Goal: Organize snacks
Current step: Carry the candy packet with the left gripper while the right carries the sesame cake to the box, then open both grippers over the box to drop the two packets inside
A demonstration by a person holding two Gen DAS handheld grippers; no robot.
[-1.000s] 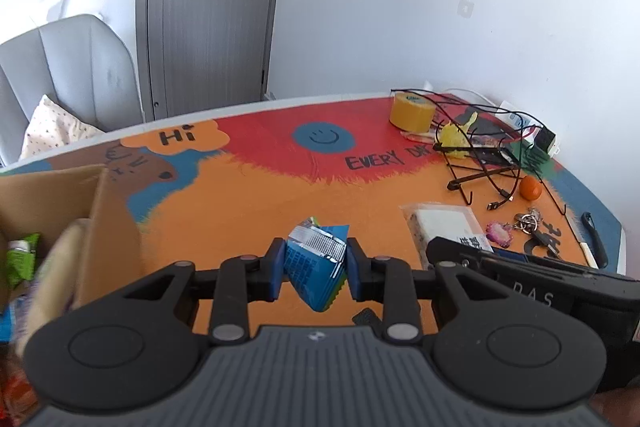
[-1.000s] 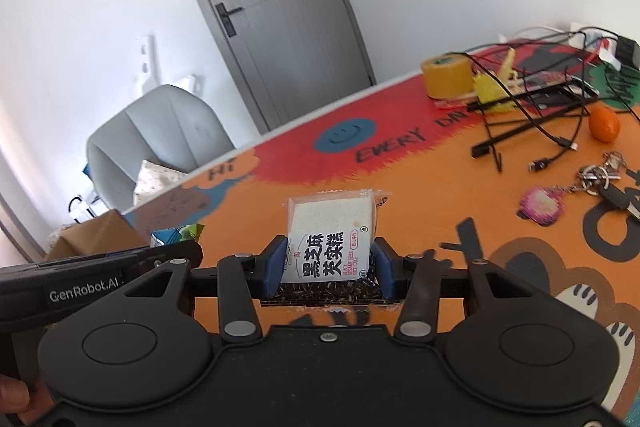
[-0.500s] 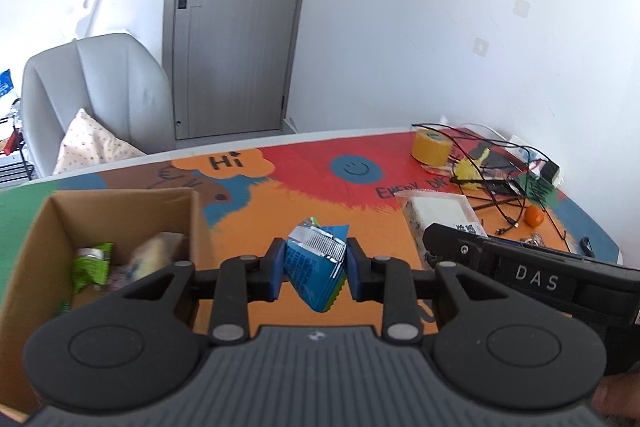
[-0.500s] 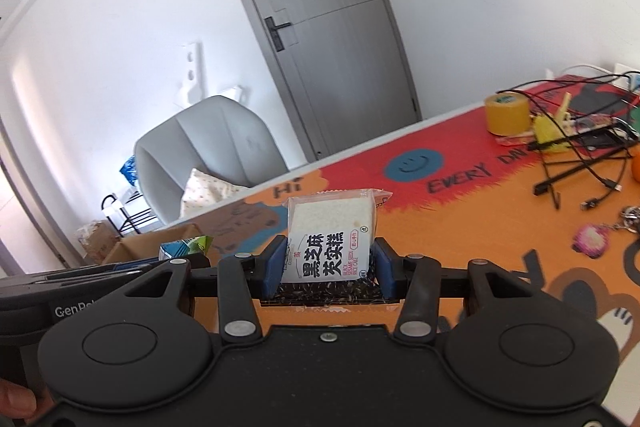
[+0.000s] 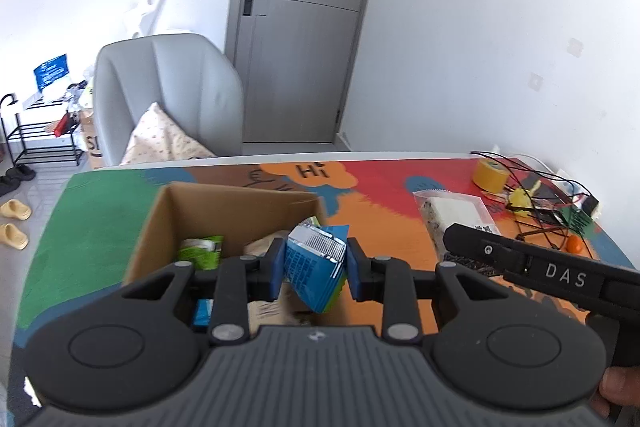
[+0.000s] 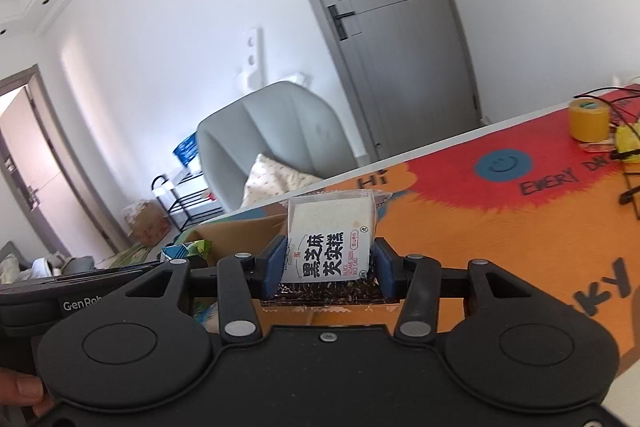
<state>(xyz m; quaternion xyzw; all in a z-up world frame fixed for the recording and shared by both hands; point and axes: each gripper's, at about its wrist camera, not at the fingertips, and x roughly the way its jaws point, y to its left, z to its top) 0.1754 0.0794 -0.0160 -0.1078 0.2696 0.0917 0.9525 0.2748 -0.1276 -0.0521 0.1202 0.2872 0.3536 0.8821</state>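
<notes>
Blue snack packet (image 5: 316,269) is clamped, tilted, between the blue pads of the left gripper (image 5: 316,267), above the right front part of the open cardboard box (image 5: 168,223). A green packet (image 5: 202,251) and other wrapped items are seen inside the box. Black sesame rice cake pack (image 6: 330,241) is clamped upright in the right gripper (image 6: 330,267), above the orange area of the printed table mat (image 6: 500,247), just right of the box. Yellow tape roll (image 6: 588,119) is noted far right, well apart. Grey chair (image 5: 168,95) is seen behind the table.
</notes>
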